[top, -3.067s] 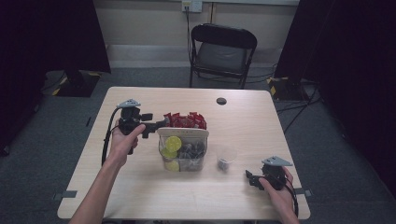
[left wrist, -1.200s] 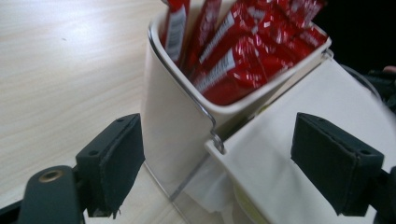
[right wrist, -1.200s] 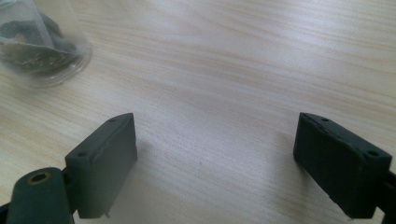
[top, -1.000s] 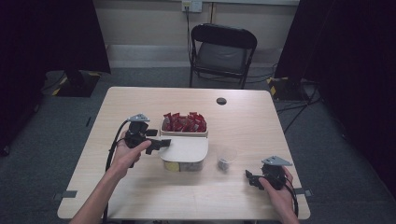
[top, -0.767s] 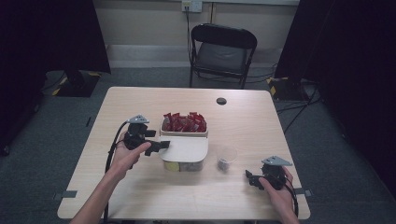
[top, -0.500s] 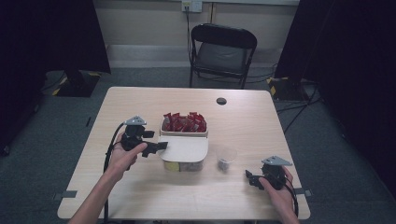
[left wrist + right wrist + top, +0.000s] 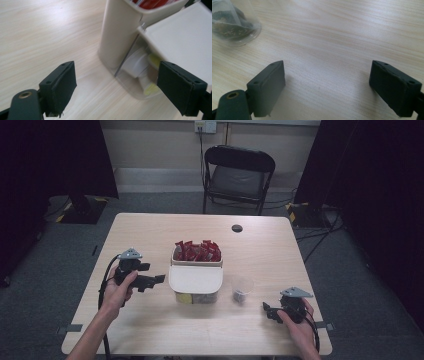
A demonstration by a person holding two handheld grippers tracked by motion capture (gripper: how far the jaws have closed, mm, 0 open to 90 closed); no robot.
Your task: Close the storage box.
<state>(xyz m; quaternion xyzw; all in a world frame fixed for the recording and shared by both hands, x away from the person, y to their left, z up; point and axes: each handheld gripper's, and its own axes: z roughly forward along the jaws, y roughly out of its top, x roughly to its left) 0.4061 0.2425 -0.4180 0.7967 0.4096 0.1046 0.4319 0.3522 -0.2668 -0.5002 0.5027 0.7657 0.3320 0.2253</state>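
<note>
Lid [image 7: 195, 279] now sits on the box [image 7: 196, 296] mid-bench, left claw [image 7: 159, 279] backed off open and empty, right claw [image 7: 265, 309] open, idle; I'd press corners evenly.

A black folding chair [image 7: 239, 176] beyond the table [image 7: 150, 235], a small dark disc [image 7: 237, 228] near its far edge

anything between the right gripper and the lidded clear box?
Yes: in the high view a small clear cup stands on the table between the right gripper and the lidded clear box; otherwise bare wood.
</note>
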